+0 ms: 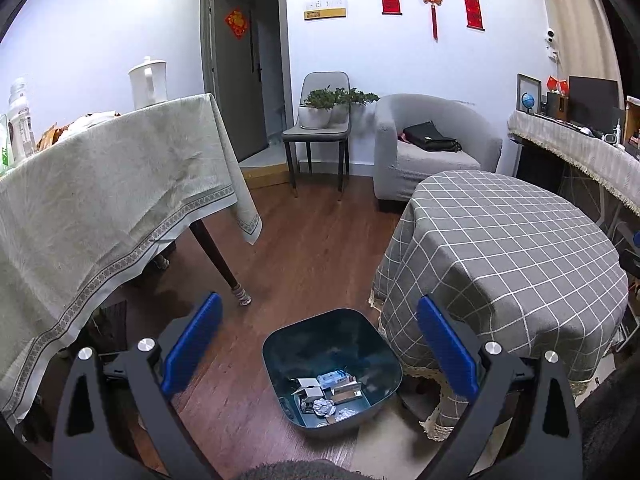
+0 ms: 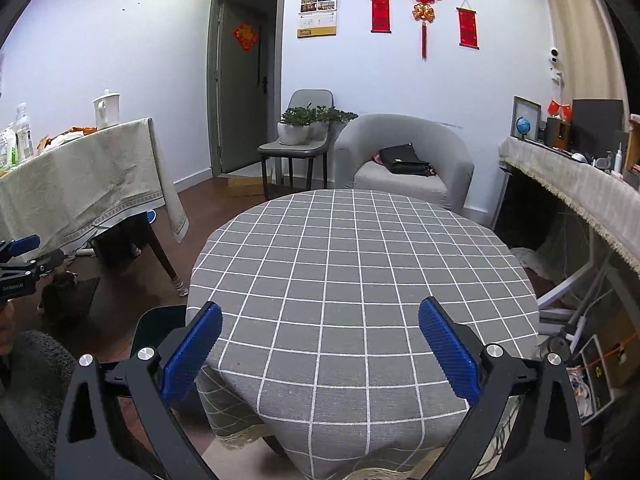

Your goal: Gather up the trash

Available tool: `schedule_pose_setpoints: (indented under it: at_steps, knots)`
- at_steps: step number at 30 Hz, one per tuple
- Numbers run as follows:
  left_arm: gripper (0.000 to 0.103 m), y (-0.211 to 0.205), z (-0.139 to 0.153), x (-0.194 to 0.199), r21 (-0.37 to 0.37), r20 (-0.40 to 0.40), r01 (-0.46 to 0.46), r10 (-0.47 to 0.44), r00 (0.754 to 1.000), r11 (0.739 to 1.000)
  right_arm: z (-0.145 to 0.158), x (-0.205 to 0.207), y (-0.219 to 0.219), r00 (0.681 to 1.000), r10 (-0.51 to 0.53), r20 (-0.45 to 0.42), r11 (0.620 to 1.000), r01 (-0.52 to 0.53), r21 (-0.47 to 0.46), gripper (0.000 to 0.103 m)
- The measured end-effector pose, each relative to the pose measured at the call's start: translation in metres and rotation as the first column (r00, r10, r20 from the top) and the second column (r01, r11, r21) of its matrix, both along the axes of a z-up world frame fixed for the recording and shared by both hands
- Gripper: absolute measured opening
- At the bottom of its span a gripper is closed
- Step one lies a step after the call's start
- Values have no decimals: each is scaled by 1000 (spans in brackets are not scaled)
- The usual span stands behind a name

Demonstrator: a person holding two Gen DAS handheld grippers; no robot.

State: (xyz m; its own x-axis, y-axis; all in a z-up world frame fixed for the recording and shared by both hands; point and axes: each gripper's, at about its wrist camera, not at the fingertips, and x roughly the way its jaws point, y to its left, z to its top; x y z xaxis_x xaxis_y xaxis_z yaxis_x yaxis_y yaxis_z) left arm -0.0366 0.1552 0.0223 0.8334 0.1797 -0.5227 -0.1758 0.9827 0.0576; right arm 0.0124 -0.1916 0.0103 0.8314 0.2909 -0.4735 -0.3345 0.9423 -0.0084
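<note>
**Both grippers empty, trash in the bin**

Blue-padded fingers of my left gripper (image 1: 320, 348) frame the lower part of the left wrist view; the jaws stand wide apart and hold nothing. Directly between and below them sits the dark bin (image 1: 276, 344) on the wooden floor (image 1: 304, 248). Its bottom holds the trash (image 1: 328, 394): small white cartons, crumpled foil or paper balls and flat wrappers. I cannot tell the individual items apart more exactly. The bin stands just beside the round table (image 1: 504, 248), close to the fringe of its grey checked cloth, and well apart from the long table (image 1: 104, 200) on the left, which carries a pale cloth, a white kettle (image 1: 147, 82) and a clear bottle (image 1: 19, 120).

My right gripper (image 2: 320, 350) hangs over the near edge of the round table (image 2: 360, 264). Its jaws are also spread wide with nothing between the pads. In this view I see only the checked cloth on the tabletop. A curved part of the bin (image 2: 160, 320) shows at the lower left, beside the table edge and partly hidden behind my left finger. The left gripper (image 2: 20, 256) appears at the far left edge of this view.

Behind the tables stand a grey armchair (image 2: 404, 148) with a black bag (image 2: 402, 160) on its seat and a chair (image 2: 296, 148) bearing potted plants (image 2: 300, 124).
</note>
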Motion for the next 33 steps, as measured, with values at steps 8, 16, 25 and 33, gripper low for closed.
schedule_pose_setpoints:
  at_steps: [8,16,25,33]
  knots:
    - [99,4,-1,0,-15,-1,0,0,1000,1000,-1,1,6,1000,6,1,1000,-6,-27,99]
    - [99,4,-1,0,-24,-1,1,-1,1000,1000,-1,1,6,1000,5,2,1000,-5,-28,99]
    - [99,5,-1,0,-29,1,2,-2,1000,1000,-2,1,7,1000,9,2,999,-9,-38,99]
    - [99,4,-1,0,-31,1,1,-1,1000,1000,-2,1,8,1000,12,2,999,-12,-42,99]
